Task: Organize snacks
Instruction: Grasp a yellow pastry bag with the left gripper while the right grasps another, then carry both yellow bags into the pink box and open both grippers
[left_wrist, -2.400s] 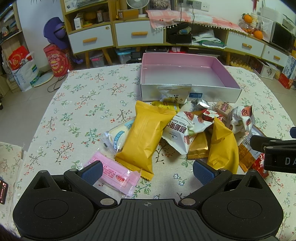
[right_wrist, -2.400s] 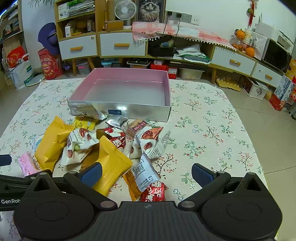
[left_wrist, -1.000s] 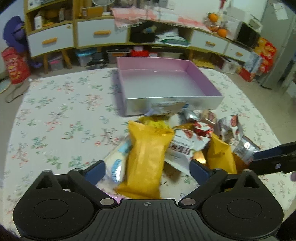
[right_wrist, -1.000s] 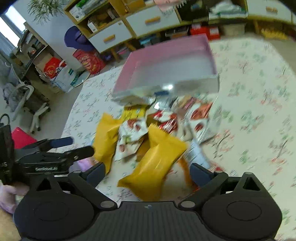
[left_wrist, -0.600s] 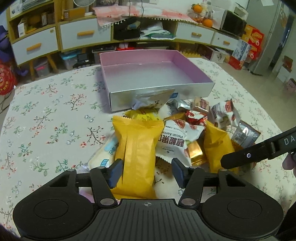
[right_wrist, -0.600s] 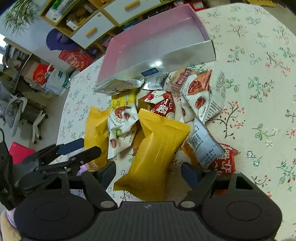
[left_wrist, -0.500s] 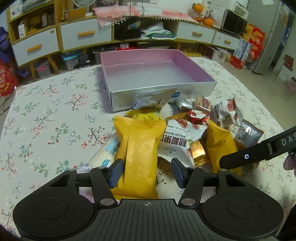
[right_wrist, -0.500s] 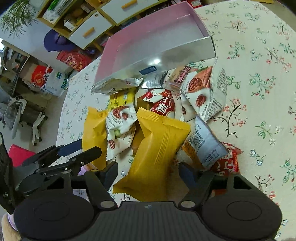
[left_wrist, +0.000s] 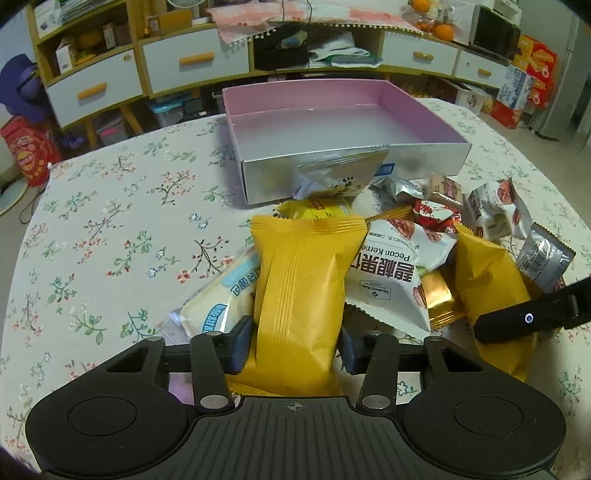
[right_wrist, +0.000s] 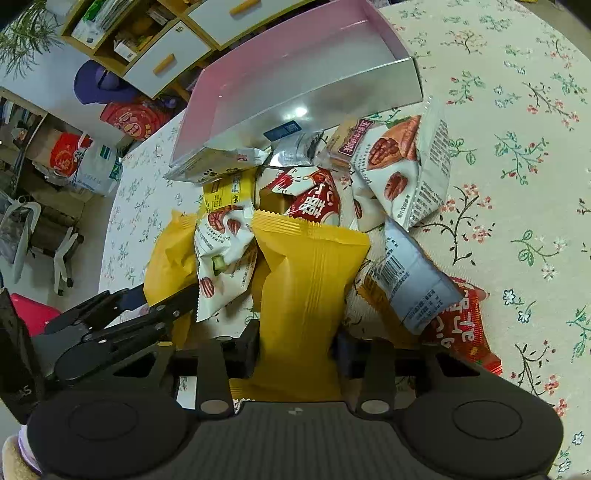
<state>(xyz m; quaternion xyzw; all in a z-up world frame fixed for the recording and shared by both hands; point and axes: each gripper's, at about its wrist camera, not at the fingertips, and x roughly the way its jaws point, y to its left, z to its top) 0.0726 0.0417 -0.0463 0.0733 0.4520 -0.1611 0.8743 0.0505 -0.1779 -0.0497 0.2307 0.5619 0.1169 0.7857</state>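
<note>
left gripper (left_wrist: 295, 341): closing, pinching yellow packet (left_wrist: 301, 291) | right gripper (right_wrist: 297, 349): closing on second yellow packet (right_wrist: 304, 295), 12 o'clock | earlier: both spread wide

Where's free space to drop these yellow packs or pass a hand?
Free: the pink box interior, and the floral tablecloth left of the box. Also bare cloth right of the snack pile. Crowded: the strip along the box's near wall.

Even indoor light, sharp focus, glare on the box (right_wrist: 325, 96) wall (fisheye-bent edges).
</note>
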